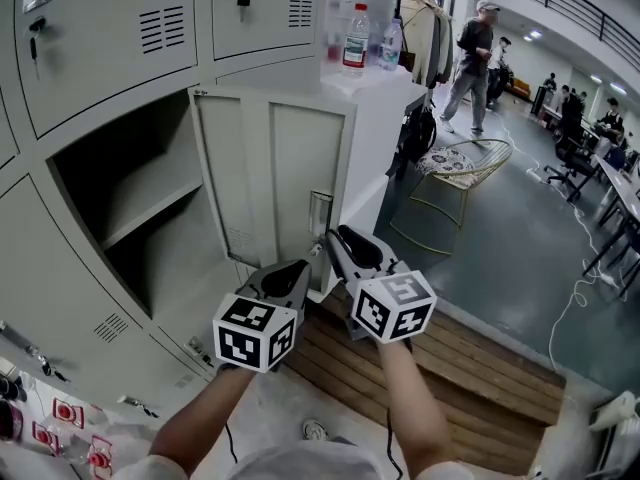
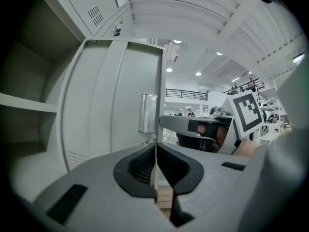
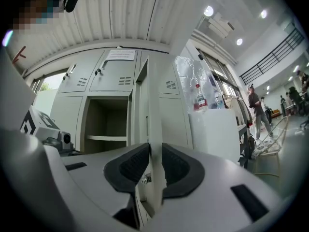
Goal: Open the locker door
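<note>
Notes locker door (image 1: pixel 262 183) swung fully out from its compartment (image 1: pixel 130 198), standing just beside a white cabinet (image 1: pixel 385 118). Finds right gripper (image 1: pixel 335 240) pinching the door's free edge below the latch, pads pressed on both faces. Finds left gripper (image 1: pixel 303 268) pressed together, gripping nothing, close by the door's lower inner face. Records one shelf (image 1: pixel 150 213) inside the compartment and bottles (image 1: pixel 355 38) atop the cabinet.
</note>
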Motion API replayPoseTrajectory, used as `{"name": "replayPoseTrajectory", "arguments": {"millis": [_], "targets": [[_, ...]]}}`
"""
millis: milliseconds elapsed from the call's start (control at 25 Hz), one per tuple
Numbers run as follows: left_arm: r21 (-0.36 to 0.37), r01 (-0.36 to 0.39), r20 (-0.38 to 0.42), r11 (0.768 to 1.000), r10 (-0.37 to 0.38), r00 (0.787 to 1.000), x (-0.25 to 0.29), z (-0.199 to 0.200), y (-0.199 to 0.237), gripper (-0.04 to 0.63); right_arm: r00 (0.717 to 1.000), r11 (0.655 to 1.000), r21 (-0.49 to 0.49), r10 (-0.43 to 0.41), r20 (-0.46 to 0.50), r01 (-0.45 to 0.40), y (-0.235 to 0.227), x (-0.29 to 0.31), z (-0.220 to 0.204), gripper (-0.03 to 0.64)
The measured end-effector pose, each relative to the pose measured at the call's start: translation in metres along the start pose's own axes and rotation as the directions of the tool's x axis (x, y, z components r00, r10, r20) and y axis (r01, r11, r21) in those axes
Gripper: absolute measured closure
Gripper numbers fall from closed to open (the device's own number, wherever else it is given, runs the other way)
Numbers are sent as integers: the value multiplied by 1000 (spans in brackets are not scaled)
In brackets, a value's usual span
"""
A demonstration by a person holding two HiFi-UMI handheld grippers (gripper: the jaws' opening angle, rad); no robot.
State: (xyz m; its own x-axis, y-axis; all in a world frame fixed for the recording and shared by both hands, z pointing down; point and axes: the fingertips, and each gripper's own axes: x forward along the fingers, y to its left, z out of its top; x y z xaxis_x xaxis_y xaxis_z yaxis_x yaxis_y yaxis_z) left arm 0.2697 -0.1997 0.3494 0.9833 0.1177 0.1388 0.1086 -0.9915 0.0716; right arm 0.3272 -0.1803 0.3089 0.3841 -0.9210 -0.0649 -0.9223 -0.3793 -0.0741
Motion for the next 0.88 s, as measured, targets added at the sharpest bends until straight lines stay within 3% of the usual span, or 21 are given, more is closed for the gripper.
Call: {"name": "replayPoseTrajectory", "arguments": {"millis": [440, 880], "targets": [[-9, -24, -15, 1000, 24, 1000, -28, -12, 0, 588, 1000, 1000, 9, -6, -26, 6, 26, -17, -13, 566], [-18, -109, -8, 994, 109, 994, -82, -21, 21, 589, 997, 999, -11, 29, -66, -30, 94, -25, -34, 595]]}}
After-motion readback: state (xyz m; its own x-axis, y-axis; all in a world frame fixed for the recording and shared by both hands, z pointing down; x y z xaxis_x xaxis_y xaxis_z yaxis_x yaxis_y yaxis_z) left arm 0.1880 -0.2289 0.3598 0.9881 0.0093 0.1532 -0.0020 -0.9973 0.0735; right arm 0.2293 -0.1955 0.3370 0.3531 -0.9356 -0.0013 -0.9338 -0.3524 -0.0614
